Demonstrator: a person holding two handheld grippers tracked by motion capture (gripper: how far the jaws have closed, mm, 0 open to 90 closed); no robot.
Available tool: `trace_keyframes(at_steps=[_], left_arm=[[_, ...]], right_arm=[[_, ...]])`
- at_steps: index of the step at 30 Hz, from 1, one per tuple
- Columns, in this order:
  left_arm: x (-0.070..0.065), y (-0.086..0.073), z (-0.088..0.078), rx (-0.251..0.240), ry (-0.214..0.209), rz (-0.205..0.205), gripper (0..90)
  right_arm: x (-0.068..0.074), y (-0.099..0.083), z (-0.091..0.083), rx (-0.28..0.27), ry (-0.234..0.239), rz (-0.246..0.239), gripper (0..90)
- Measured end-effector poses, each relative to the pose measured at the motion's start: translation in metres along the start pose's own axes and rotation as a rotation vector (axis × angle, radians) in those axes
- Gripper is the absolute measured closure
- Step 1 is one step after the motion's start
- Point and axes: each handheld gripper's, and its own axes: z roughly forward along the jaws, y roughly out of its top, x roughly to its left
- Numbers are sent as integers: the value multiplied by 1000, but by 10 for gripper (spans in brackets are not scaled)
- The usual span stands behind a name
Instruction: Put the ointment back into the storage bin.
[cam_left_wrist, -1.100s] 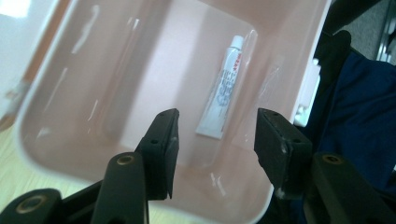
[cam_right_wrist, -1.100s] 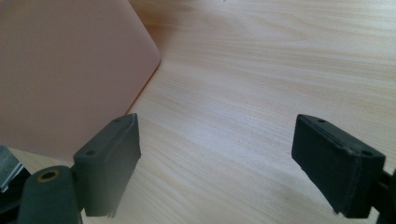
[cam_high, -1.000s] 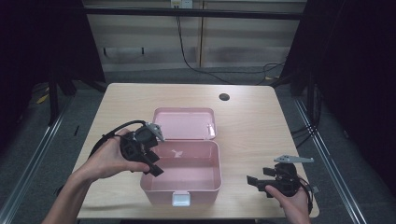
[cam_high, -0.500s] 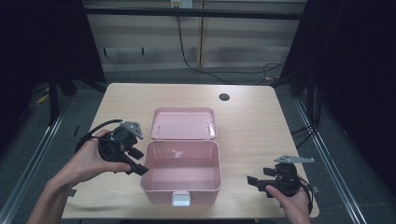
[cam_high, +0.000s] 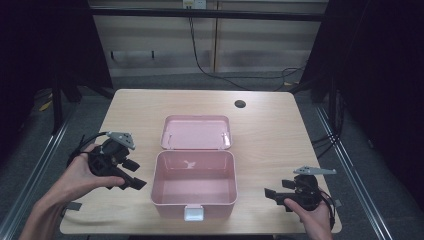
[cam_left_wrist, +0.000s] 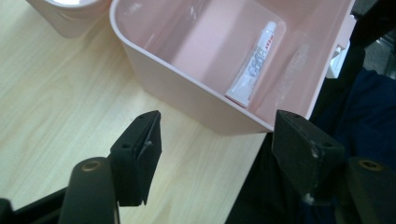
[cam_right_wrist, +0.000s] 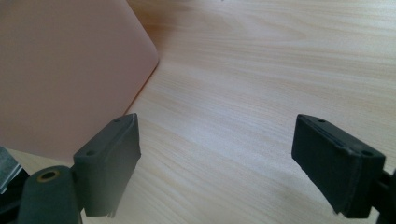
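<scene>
Pink box sits mid-surface, lid hinged open and lying flat behind it. A small white tube lies in the box, against what looks like its near wall; hard to confirm from the high view. Left gripper is just beside the box's left wall, fingers wide apart, holding nothing. From it the tube lies ahead and over the wall, long axis roughly along the line of sight. Right gripper is near the right wall, fingers wide apart too, empty. Left looks nearer.
</scene>
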Motion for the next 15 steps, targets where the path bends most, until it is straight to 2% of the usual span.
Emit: trace_keyframes(at_steps=[3,9,11,12,15], left_arm=[[1,-9,1,-23,-11,9,294],[6,-24,5,-32,-40,27,227],[7,-28,8,-35,-69,46,193],[6,-30,9,-44,-68,32,192],[8,-36,13,-51,-47,35,193]], right_arm=[[0,0,0,-2,1,0,156],[0,0,0,2,-1,5,156],[0,0,0,0,-2,7,156],[-1,0,0,0,-2,7,155],[0,0,0,1,-1,6,155]])
